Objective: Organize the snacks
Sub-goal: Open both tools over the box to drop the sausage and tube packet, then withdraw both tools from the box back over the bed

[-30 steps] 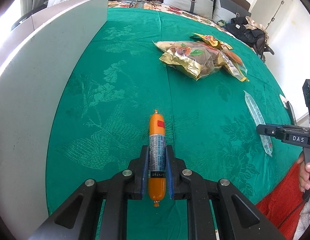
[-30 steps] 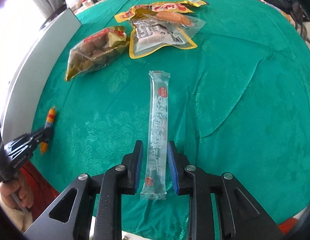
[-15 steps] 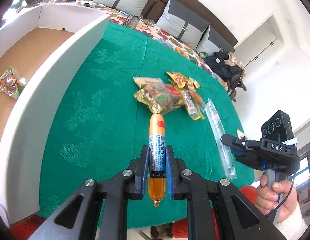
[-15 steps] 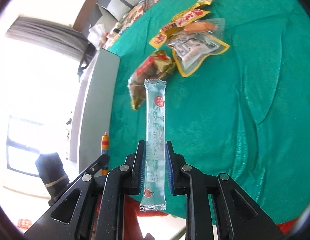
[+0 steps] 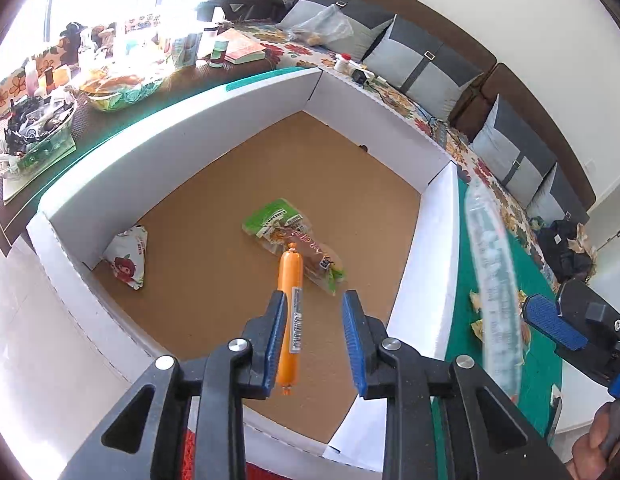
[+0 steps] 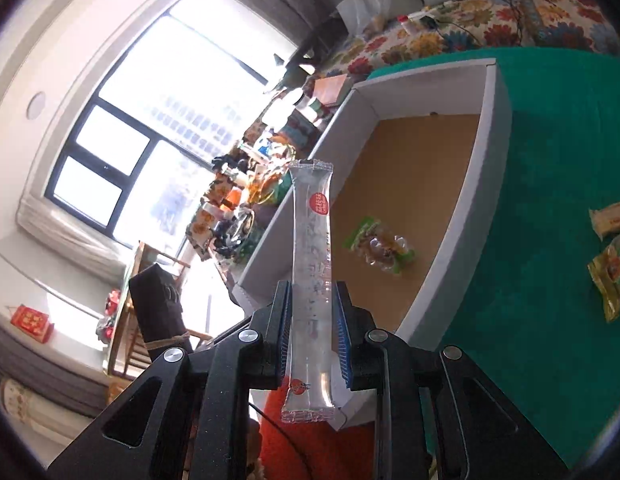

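My left gripper [image 5: 313, 300] hangs over the white box [image 5: 425, 260] with its jaws opening. The orange sausage [image 5: 290, 280] is still between them, leaning on the left pad only, clear of the right one. My right gripper [image 6: 313, 292] is beside the box's near wall, and its jaws are opening too. The clear stick pack [image 6: 311, 220] stands upright between them, with a thin gap at the right pad. In the left wrist view that stick pack [image 5: 491, 280] is a blur beside the right gripper's blue pad [image 5: 549, 322].
A green snack packet [image 5: 278, 216] and a white packet [image 5: 128, 256] lie on the box's brown floor. More snack packets [image 6: 609, 276] lie on the green cloth [image 6: 549, 240]. A cluttered side table [image 5: 42, 128] and a sofa with cushions [image 5: 421, 68] lie beyond.
Both grippers rose from the green cloth and swung over to the white box. The left jaws came off the sausage, and the right jaws widened around the stick pack.
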A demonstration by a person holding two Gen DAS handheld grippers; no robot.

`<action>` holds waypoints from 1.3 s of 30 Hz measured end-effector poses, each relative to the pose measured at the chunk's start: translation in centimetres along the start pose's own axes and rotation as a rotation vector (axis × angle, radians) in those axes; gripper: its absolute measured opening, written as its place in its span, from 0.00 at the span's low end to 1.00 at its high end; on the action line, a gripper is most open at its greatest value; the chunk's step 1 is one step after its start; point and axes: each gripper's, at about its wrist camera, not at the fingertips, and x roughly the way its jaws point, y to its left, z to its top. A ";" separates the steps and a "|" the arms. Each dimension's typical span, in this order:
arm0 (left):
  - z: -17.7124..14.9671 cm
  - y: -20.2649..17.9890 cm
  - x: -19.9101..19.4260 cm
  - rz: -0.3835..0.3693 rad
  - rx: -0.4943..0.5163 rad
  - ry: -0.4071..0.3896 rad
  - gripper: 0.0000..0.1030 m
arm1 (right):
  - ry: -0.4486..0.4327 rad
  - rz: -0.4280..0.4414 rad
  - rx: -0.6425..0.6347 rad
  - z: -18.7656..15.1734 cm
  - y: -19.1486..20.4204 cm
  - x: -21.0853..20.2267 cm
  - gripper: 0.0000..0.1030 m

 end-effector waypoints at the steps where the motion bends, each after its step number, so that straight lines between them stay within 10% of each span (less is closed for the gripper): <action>1: -0.2 0.5 0.2 0.024 -0.008 0.000 0.57 | 0.003 -0.014 -0.003 -0.2 0.1 0.7 0.54; 5: -1.3 0.4 -0.3 0.088 0.022 -0.053 0.72 | -0.013 -0.089 -0.054 -1.4 -1.5 -0.5 0.56; 12: -1.9 -5.9 -1.1 0.056 0.240 -0.180 0.72 | -0.066 -0.533 -0.293 -7.8 -10.3 -6.6 0.66; 20: -3.2 -12.5 3.3 0.096 0.428 -0.150 0.77 | -0.202 -0.923 -0.077 -17.7 -24.0 -18.5 0.66; 35: -6.1 -15.5 4.7 0.205 0.511 -0.098 0.77 | -0.246 -0.979 0.012 -16.1 -28.5 -21.2 0.66; 39: -6.4 -16.0 1.8 0.320 0.490 -0.301 0.77 | -0.238 -0.992 0.071 -16.4 -30.0 -22.0 0.66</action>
